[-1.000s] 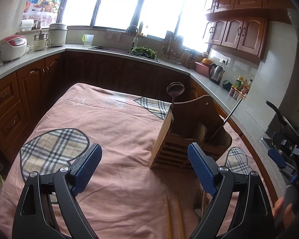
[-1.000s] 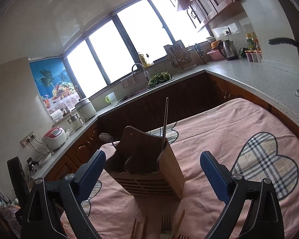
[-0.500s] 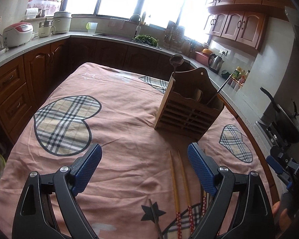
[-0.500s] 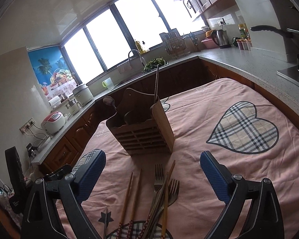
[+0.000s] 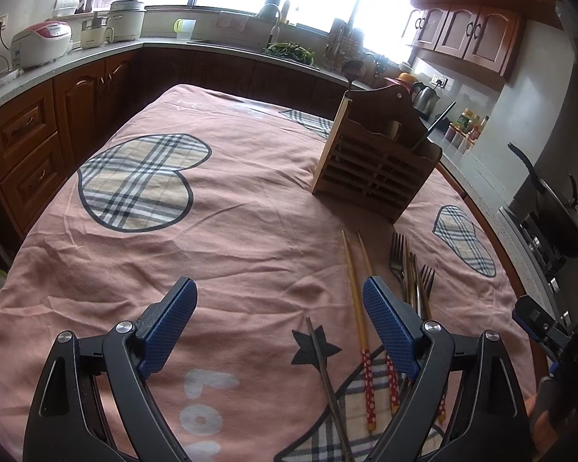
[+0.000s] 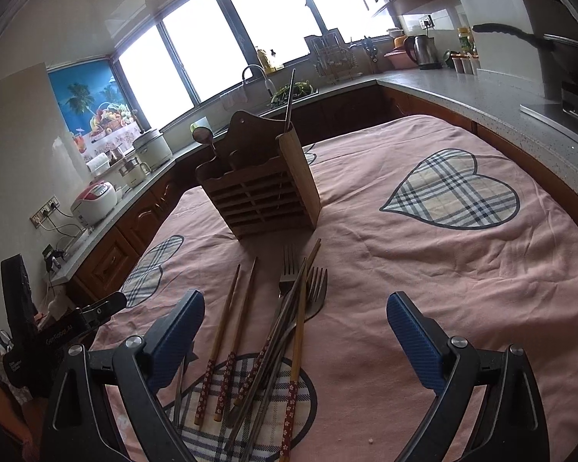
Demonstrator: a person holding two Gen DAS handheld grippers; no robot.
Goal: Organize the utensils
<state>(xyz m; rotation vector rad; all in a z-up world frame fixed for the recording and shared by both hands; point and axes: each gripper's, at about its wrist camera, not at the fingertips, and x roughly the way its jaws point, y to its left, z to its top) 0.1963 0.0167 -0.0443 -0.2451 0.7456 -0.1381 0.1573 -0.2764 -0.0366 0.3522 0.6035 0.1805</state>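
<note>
A wooden utensil holder (image 5: 373, 169) stands on the pink cloth, also in the right wrist view (image 6: 262, 188). It holds a spoon (image 5: 351, 71) and a metal chopstick (image 6: 289, 96). Loose wooden chopsticks (image 5: 360, 308) with red patterned ends, forks (image 5: 397, 258) and a metal chopstick (image 5: 327, 377) lie on the cloth in front of it. The same chopsticks (image 6: 227, 331) and forks (image 6: 312, 292) lie before my right gripper. My left gripper (image 5: 279, 327) is open and empty above the cloth. My right gripper (image 6: 294, 340) is open and empty above the pile.
The table carries a pink cloth (image 5: 231, 223) with plaid hearts. Wooden cabinets and a grey counter (image 5: 77, 57) surround it, with rice cookers (image 5: 38, 42), a sink, a kettle (image 6: 424, 52) and a pan on a stove (image 5: 558, 211).
Both grippers have pulled back from the holder and tilted down. The loose chopsticks and forks have come fully into view. Both grippers stay open.
</note>
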